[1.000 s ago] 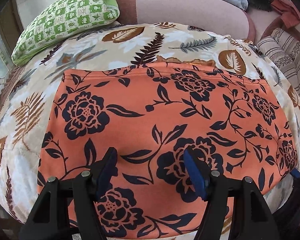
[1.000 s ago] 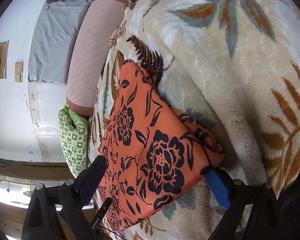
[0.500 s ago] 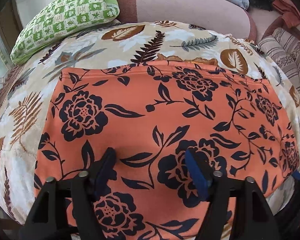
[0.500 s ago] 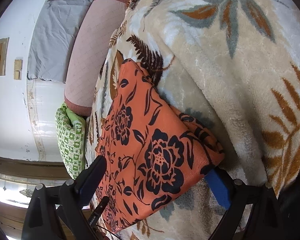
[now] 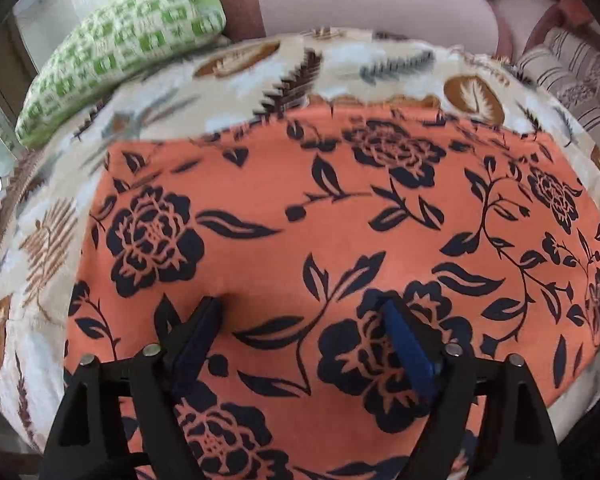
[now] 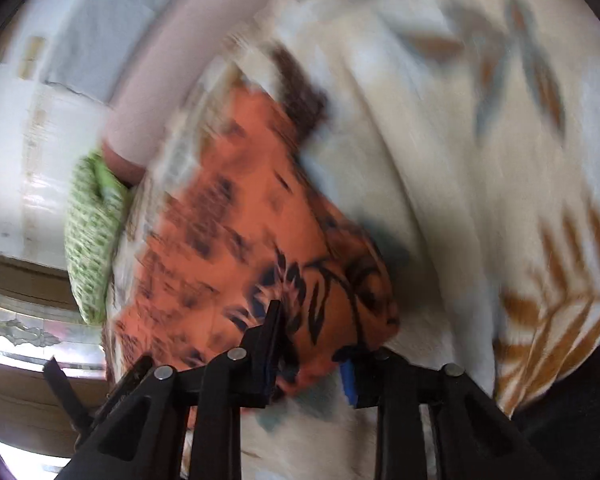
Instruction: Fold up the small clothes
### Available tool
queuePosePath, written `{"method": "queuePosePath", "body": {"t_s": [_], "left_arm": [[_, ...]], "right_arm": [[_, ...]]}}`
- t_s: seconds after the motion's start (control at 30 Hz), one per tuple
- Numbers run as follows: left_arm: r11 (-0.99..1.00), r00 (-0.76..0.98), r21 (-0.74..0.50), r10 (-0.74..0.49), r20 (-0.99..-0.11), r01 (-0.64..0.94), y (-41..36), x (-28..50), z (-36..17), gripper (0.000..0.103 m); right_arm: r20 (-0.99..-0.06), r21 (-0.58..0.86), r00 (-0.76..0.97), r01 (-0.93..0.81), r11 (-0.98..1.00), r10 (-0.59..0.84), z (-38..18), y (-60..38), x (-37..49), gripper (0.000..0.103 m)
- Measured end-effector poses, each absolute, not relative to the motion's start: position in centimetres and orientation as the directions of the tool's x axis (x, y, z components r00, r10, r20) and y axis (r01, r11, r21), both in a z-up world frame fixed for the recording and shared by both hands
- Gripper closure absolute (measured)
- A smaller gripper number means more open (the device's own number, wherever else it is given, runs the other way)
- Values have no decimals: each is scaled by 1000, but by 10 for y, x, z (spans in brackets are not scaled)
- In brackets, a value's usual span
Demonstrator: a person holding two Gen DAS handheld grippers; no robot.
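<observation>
Right gripper closing on the garment's corner, left gripper letting go

The leaf-print fleece blanket (image 5: 40, 240) carries the orange floral garment (image 5: 340, 220), spread flat across the left wrist view's centre, with a green checked cushion (image 5: 120, 48) at 10 o'clock. The left gripper (image 5: 300, 320) hangs over the cloth's near half, jaws spread and opening, pinching nothing. In the blurred right wrist view the right gripper (image 6: 312, 344) is closing on the garment's corner at 6 o'clock, cloth bunched between its jaws; full grip I cannot tell. Risks, as I judge: the pads may snag fleece too, or catch one layer only, skewing the fold
</observation>
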State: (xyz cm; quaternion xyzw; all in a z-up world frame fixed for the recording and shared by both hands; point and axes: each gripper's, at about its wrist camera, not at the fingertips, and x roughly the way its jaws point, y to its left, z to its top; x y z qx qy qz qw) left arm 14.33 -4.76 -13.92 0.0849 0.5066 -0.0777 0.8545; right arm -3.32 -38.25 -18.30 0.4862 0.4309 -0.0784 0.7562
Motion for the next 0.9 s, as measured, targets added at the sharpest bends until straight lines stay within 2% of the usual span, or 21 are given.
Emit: {"method": "queuePosePath", "body": {"t_s": [0.07,0.1,0.13,0.27,0.37,0.4,0.43,0.47,0.5,0.63,0.67,0.77,0.8,0.83,0.9], "left_arm": [[976,465,60,-45,-884,210,-47,144,-136,17],[977,461,58,-44,-887,204,-47,145,-134,17],[979,461,53,-45,-886,197,-48,146,-130,18],[982,530,29,-77,-845,188,-51,147,-108,18],[977,480,76,-30,-877,200,-57,155,-129,17],[975,453,89,-13,-891,205,-57,157,-141,16],[977,482,78,-28,-876,199,-55,154,-142,15],[976,484,83,-25,-874,200,-55,153,-142,15],[976,481,88,-20,-876,200,-56,153,-141,15],[978,481,80,-23,-876,193,-57,156,-141,14],[978,484,83,-22,-875,194,-57,157,-141,14],[978,485,73,-32,-874,195,-53,159,-142,14],[978,485,74,-30,-874,194,-54,155,-142,14],[978,486,74,-30,-873,193,-55,155,-142,14],[978,490,74,-31,-871,193,-56,154,-142,14]], "right_arm": [[-702,698,636,524,488,321,-177,-387,-41,52],[-676,723,662,510,466,323,-171,-391,-46,23],[-664,731,682,509,454,306,-165,-394,-50,16],[-644,745,693,474,469,323,-154,-402,-42,16],[-625,780,661,501,376,416,-181,-401,-33,16],[-589,808,678,477,345,441,-186,-398,-32,28],[-584,811,683,459,364,439,-184,-392,-32,64],[-614,782,678,451,431,403,-175,-388,-32,84],[-633,758,680,446,475,370,-169,-384,-33,89],[-720,658,633,491,571,286,-165,-385,-33,90],[-755,628,595,533,567,277,-175,-391,-36,87],[-730,665,617,545,510,293,-176,-405,-50,75],[-747,639,613,559,528,256,-169,-409,-53,61],[-754,622,621,567,540,215,-161,-414,-57,43],[-740,603,658,561,567,137,-140,-425,-58,34]]}}
